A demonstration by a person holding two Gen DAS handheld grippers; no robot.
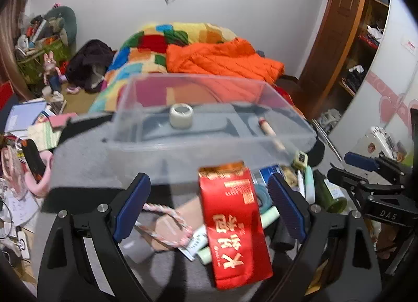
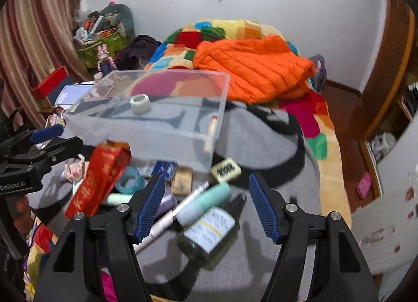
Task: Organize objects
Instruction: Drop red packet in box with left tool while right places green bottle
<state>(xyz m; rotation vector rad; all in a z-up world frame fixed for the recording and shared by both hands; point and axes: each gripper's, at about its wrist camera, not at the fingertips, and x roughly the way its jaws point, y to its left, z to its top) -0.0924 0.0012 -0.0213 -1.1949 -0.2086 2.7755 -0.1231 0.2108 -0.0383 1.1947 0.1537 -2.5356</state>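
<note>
Bed with patchwork quilt and orange padded jacket: behind the bin.

Clear rectangular plastic bin: the landmark, standing on grey cloth. Inside it, a roll of pale tape near the middle and a small wooden-handled stick against its right end.

Red foil packet with gold lettering: in front of the bin, lying between the blue pads of the left gripper, jaws wide and released, not pressing it.

Dark green labelled bottle, mint tube, white pen: in front of the bin, beneath the right gripper, jaws apart, gripping nothing.

Small yellowish block: at the bin's front right corner.
</note>
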